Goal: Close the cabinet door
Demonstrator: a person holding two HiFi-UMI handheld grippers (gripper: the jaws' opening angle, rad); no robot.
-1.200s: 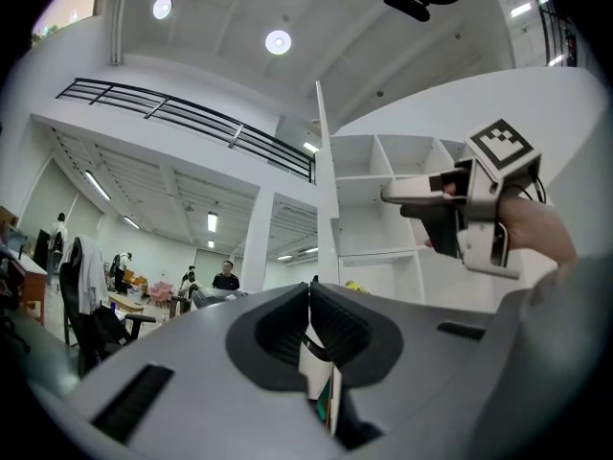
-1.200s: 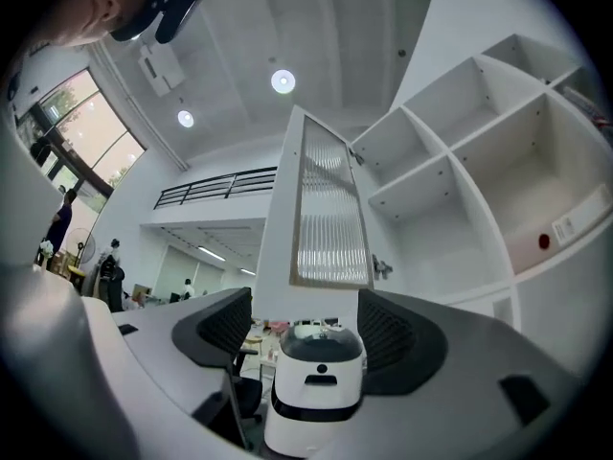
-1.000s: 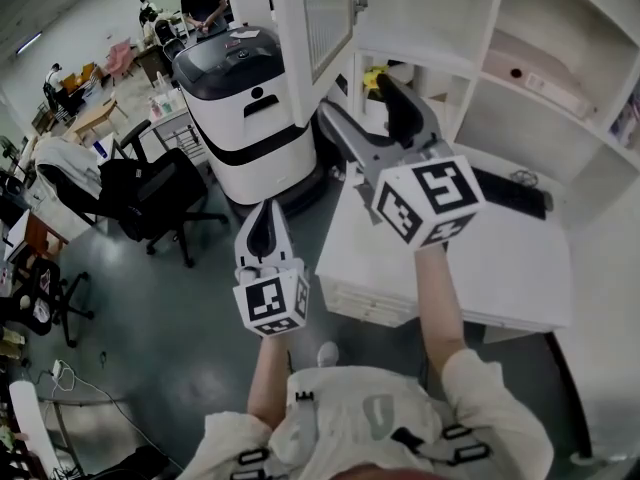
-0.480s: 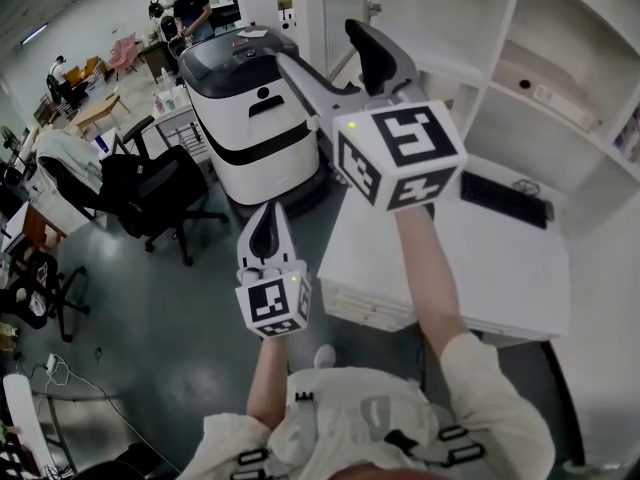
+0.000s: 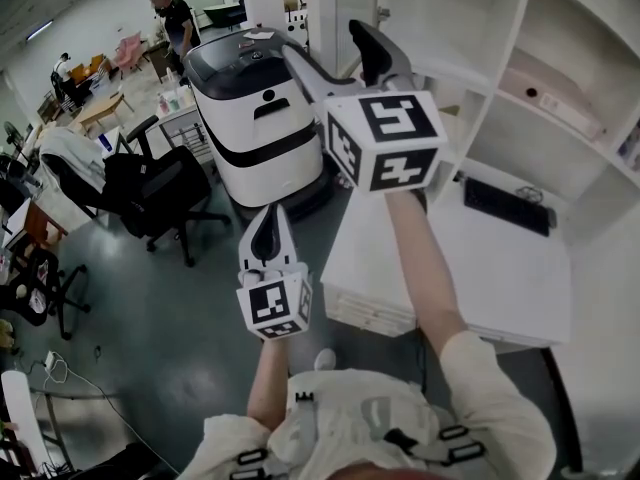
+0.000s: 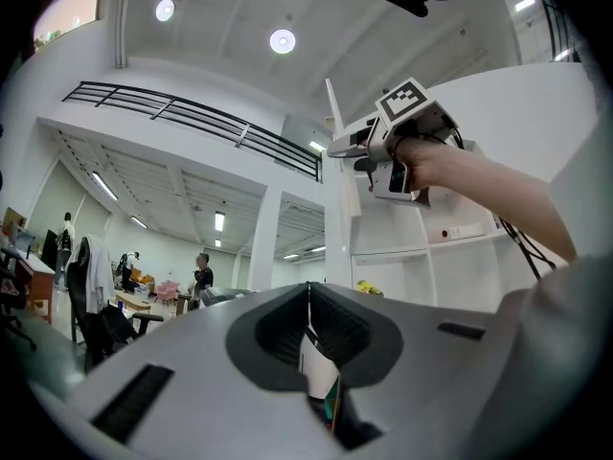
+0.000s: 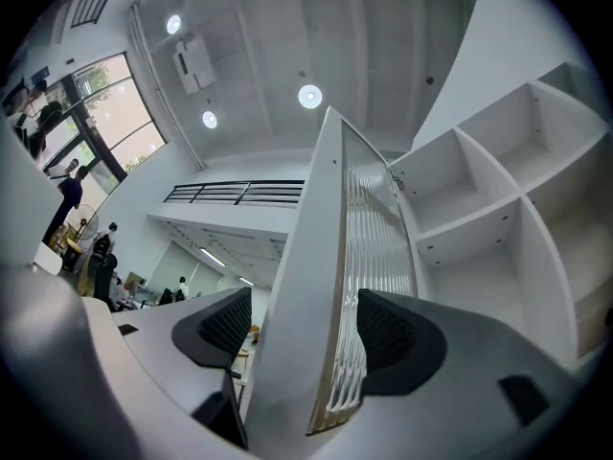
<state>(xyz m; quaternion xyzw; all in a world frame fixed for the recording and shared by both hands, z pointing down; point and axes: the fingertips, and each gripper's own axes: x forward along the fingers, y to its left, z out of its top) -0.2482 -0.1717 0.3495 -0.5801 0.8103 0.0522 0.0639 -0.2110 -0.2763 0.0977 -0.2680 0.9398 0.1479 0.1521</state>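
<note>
In the head view, the right gripper [image 5: 335, 58] is seen raised at the free edge of the cabinet door [image 5: 322, 8], which is swung well out from the white cabinet [image 5: 520, 78] and stands nearly edge-on to the camera. The left gripper [image 5: 265, 233] is held low and apart from the door, above the floor and beside the corner of the white desk [image 5: 470, 268]. Nothing is carried in it. In the left gripper view, the jaws of the left gripper [image 6: 308, 300] are shown pressed together with only a thin slit between them and nothing caught there. The right gripper [image 6: 343, 148] is seen beyond them, set against the upright edge of the door [image 6: 337, 218]. In the right gripper view, the door [image 7: 316, 257] is found standing between the jaws of the right gripper [image 7: 302, 324], with one pad at the plain outer face and the other at the ribbed glass panel [image 7: 374, 247]. The door is judged to be grasped by its edge, though the pressure cannot be confirmed. The open shelves are seen wide to the right of the door. The grasp is therefore judged as made, while the closing itself is not yet done. The whole swing toward the cabinet is left, followed by seating the door and letting go.
</note>
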